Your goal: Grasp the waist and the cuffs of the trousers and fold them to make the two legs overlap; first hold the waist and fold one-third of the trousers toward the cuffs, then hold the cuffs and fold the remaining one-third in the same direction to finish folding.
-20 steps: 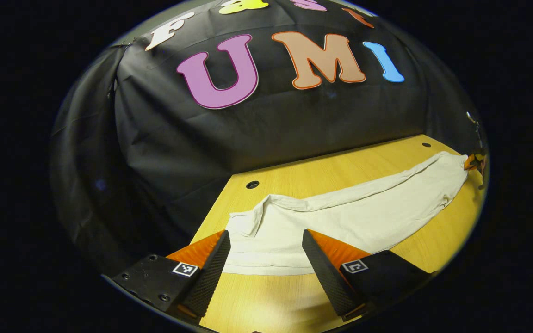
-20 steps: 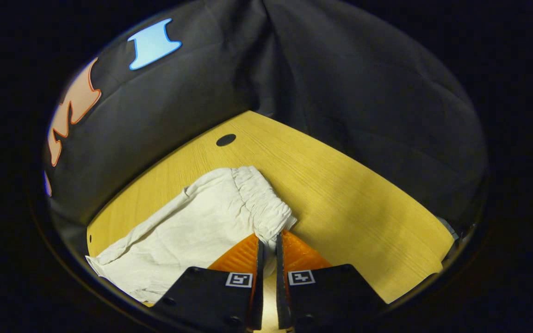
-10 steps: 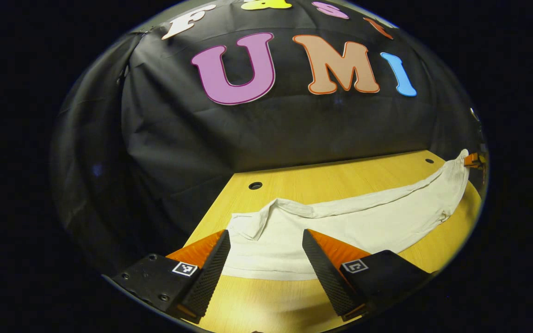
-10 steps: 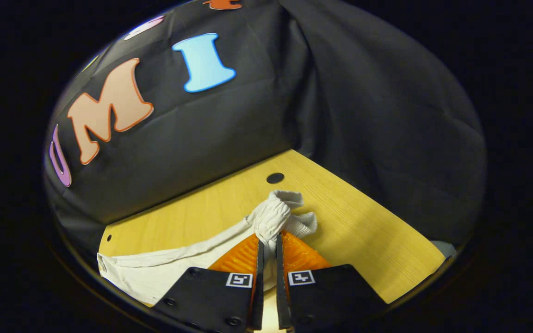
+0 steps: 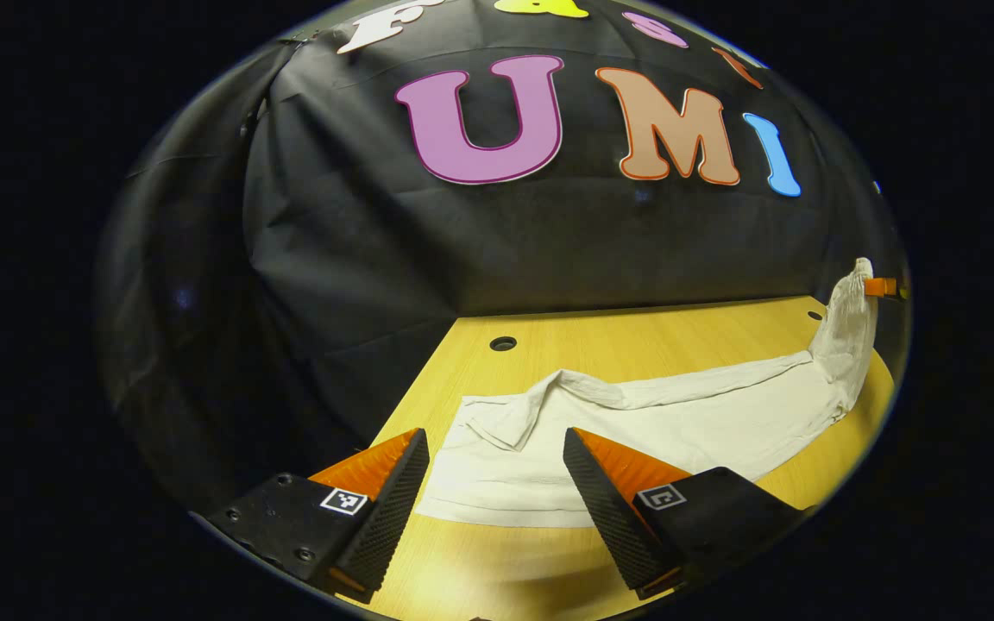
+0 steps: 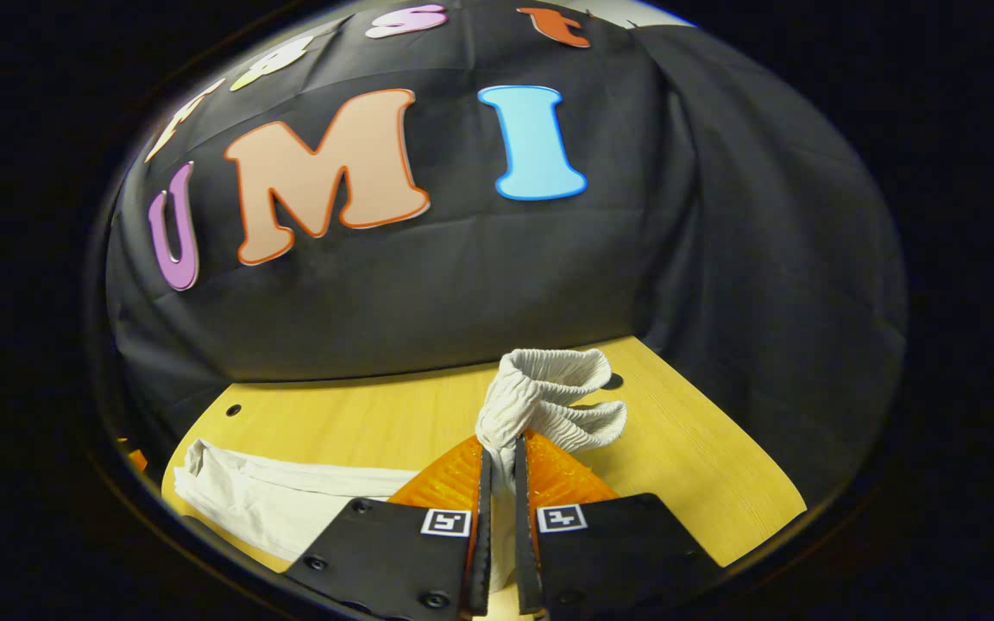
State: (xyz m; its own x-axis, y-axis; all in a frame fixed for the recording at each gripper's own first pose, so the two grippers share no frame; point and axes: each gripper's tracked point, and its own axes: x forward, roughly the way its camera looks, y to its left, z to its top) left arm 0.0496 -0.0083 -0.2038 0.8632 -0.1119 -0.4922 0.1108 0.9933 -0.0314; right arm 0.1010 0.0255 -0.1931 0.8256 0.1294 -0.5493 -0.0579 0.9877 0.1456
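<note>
We are pinching elastic waist (image 6: pixel 540 401) in right gripper (image 6: pixel 498 466), raised off table (image 5: pixel 635 341); left gripper (image 5: pixel 497 470) is hanging spread above cuffs (image 5: pixel 497 483); trousers (image 5: pixel 678 418) are stretching lengthwise between us.

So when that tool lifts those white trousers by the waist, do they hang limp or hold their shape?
Probably limp: the elastic waistband bunches above the right tool, and the white trousers trail down to the table. They look light, thin and creased. The gathered cloth likely grips well rather than slipping.
</note>
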